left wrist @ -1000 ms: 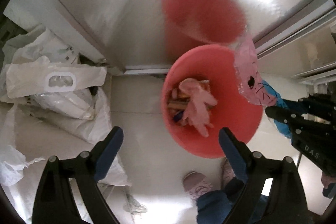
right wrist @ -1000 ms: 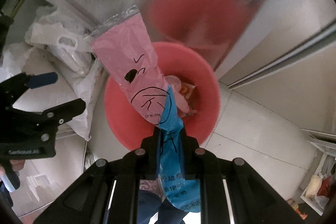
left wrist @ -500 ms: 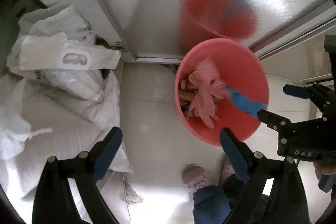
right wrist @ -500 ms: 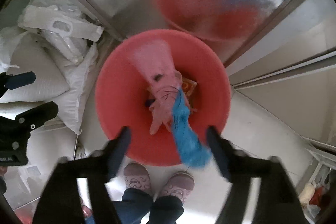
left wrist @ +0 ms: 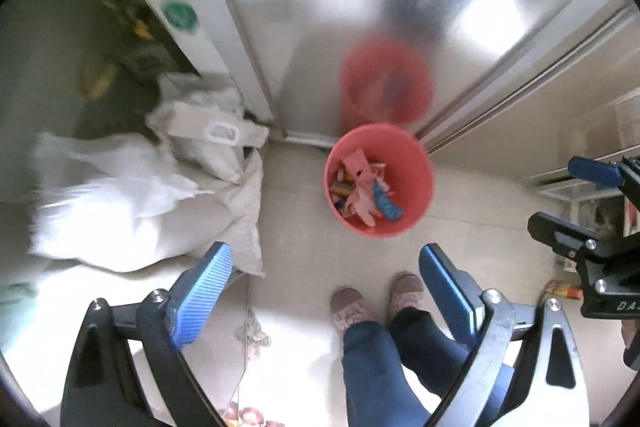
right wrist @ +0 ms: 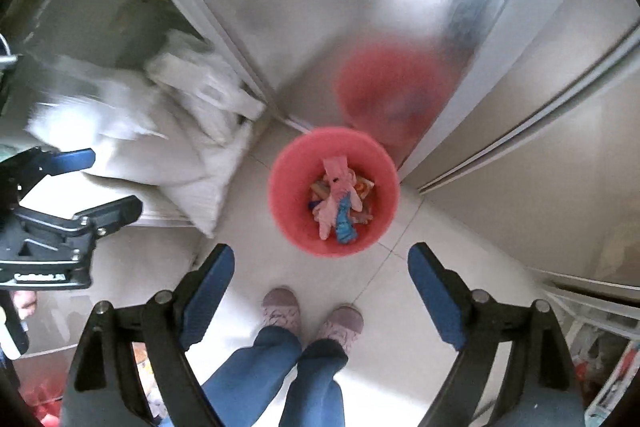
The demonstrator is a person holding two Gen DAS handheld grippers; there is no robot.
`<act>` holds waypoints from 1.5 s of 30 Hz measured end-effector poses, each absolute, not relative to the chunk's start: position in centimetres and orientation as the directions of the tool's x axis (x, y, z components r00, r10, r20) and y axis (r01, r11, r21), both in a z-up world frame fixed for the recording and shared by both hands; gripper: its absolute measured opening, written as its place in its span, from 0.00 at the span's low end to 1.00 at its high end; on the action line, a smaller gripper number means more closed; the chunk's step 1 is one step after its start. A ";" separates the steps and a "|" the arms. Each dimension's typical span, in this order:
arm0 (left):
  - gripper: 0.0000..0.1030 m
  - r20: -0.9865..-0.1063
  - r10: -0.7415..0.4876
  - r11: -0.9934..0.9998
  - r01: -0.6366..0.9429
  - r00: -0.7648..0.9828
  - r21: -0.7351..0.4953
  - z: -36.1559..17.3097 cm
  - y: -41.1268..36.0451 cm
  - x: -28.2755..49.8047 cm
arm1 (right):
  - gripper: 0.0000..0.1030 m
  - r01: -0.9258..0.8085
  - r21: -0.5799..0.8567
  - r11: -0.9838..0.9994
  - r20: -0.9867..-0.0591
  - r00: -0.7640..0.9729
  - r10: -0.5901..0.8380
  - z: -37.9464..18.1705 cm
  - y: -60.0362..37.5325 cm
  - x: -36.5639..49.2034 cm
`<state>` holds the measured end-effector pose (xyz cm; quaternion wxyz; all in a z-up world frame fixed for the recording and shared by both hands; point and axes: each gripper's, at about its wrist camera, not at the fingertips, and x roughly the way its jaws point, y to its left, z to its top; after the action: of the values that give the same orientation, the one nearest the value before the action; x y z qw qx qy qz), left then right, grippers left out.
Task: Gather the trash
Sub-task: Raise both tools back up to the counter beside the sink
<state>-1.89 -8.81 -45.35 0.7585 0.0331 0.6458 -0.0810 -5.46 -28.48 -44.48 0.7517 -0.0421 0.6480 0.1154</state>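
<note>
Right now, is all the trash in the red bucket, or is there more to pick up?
Done: the pink and blue wrapper lies in the red bucket with other scraps. In hand: nothing; the right gripper, whose jaws have just been opening, and the left gripper are both open and empty. Left: no loose trash shows on the floor near the bucket.

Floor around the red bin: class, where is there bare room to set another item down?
Bare tile lies between the round red plastic bin and the person's slippers, and right of the bin toward the wall. Left is crowded with white plastic sacks; behind stands the shiny metal door.
</note>
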 end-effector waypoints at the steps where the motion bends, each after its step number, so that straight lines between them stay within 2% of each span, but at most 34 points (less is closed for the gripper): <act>1: 0.91 -0.983 -0.081 0.985 0.163 0.164 -0.054 -42.9 -9.0 -2.3 | 0.87 -0.236 0.088 0.968 -0.981 0.145 0.125 -42.3 -28.3 -5.8; 6: 0.91 -0.967 -0.092 0.986 0.157 0.239 -0.055 -31.8 -9.5 -3.6 | 0.88 -0.273 0.074 0.959 -0.962 0.233 0.141 -30.4 -28.2 -6.8; 11: 0.92 -0.944 -0.106 0.985 0.166 0.312 -0.056 -23.5 -10.2 -3.4 | 0.95 -0.281 0.068 0.957 -0.933 0.323 0.161 -21.6 -28.8 -6.7; 15: 0.92 -0.913 -0.128 0.985 0.159 0.387 -0.070 -18.2 -10.4 -2.7 | 0.99 -0.269 0.066 0.961 -0.915 0.367 0.166 -17.6 -29.7 -6.1; 21: 0.92 -0.889 -0.101 0.986 0.167 0.446 -0.028 -13.1 -10.7 -0.3 | 1.00 -0.275 0.054 0.960 -0.889 0.424 0.172 -13.7 -30.0 -4.4; 29: 0.92 -0.871 -0.114 0.980 0.200 0.478 -0.018 -11.2 -9.9 6.0 | 1.00 -0.261 0.051 0.964 -0.874 0.455 0.169 -11.9 -29.3 -0.6; 36: 0.92 -0.874 -0.130 0.976 0.215 0.468 -0.030 -12.1 -6.4 16.1 | 1.00 -0.223 0.056 0.973 -0.870 0.467 0.157 -11.7 -26.9 6.2; 45: 0.92 -0.923 -0.150 0.958 0.281 0.354 -0.048 -15.6 -2.1 29.6 | 1.00 -0.093 0.058 0.994 -0.901 0.423 0.092 -13.1 -24.1 17.9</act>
<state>29.59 -2.09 -15.58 0.8206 0.0595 0.5531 -0.1314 17.90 -24.12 -13.11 0.8435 -0.0001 0.5343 0.0548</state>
